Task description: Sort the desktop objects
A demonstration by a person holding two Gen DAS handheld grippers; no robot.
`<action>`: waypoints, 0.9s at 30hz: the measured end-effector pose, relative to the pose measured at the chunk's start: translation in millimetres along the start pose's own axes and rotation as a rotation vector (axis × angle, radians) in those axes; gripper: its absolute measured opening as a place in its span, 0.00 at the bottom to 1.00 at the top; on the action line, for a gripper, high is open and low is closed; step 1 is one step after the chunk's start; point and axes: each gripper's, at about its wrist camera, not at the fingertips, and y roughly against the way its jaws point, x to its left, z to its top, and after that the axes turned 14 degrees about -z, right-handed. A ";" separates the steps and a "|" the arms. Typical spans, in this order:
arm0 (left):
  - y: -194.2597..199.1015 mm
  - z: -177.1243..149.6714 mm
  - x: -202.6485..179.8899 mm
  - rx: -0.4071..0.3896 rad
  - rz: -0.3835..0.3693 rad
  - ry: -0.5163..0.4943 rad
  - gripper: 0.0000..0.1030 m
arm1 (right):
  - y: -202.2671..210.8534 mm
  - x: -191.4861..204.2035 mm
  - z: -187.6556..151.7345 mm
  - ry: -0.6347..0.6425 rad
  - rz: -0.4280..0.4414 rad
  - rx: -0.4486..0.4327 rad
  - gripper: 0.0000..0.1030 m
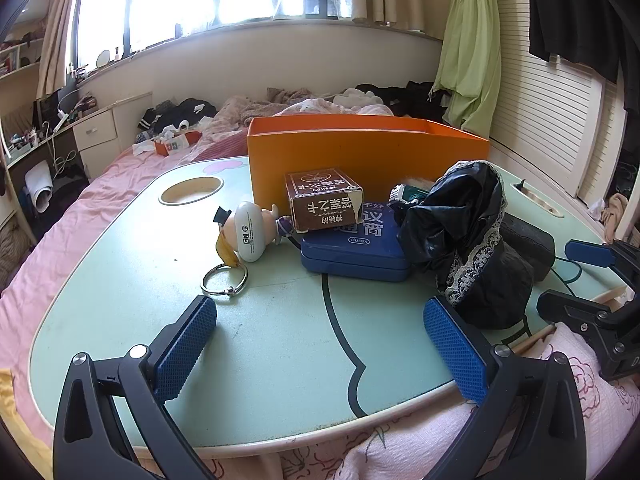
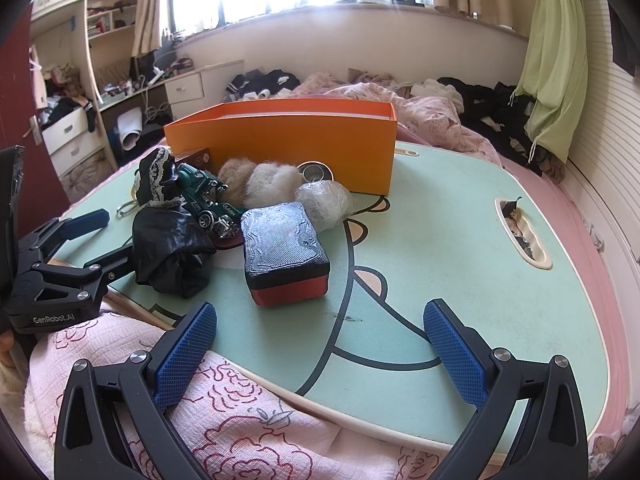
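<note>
Left claw: jaws spread wide, nothing between them, above the near edge of the green worktop. Right claw: likewise spread and empty. Ahead of the right claw lies a black-and-red block; beyond it, a green toy car, black cloth and fur tufts. Orange box stands behind, at the worktop's far side.

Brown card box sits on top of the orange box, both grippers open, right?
Not quite. In the left wrist view the brown card box sits on the blue tin, in front of the orange box. Left gripper and right gripper are open.
</note>
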 end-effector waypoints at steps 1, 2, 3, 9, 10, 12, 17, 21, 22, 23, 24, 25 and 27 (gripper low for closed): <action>0.0 0.0 0.0 -0.001 0.001 0.001 1.00 | 0.0 0.0 -0.1 0.000 0.000 0.000 1.00; 0.0 0.0 0.0 -0.001 0.002 0.002 1.00 | 0.0 0.0 -0.1 0.000 0.001 0.000 1.00; 0.0 0.0 0.0 -0.002 0.004 0.002 1.00 | 0.0 0.0 -0.1 0.001 0.001 0.000 1.00; 0.1 -0.1 0.2 -0.006 0.014 0.008 1.00 | 0.0 0.0 -0.3 0.001 0.003 -0.001 1.00; -0.1 -0.1 0.0 -0.007 0.014 0.008 1.00 | 0.1 0.0 -0.4 0.002 0.003 -0.001 1.00; 0.0 -0.1 0.1 -0.008 0.016 0.009 1.00 | -0.2 -0.1 -0.2 0.002 0.004 -0.001 1.00; -0.1 -0.2 0.1 -0.010 0.021 0.013 1.00 | 0.0 0.1 -0.6 0.003 0.005 -0.001 1.00; -0.2 -0.2 0.0 -0.013 0.027 0.016 1.00 | 0.5 0.1 0.1 0.007 0.010 -0.003 1.00; -0.2 -0.2 0.0 -0.013 0.028 0.017 1.00 | 0.7 0.2 0.5 0.007 0.010 -0.004 1.00; -0.2 -0.2 0.1 -0.013 0.029 0.017 1.00 | 1.4 0.5 0.4 0.007 0.010 -0.004 1.00; -0.1 -0.2 0.2 -0.014 0.030 0.018 1.00 | 1.5 0.4 0.4 0.008 0.008 -0.004 1.00; -0.2 -0.2 0.1 -0.014 0.031 0.019 1.00 | 1.5 0.5 0.8 0.008 0.006 -0.005 1.00; -0.2 -0.3 0.1 -0.015 0.033 0.020 1.00 | 2.5 1.0 1.1 0.010 0.005 -0.004 1.00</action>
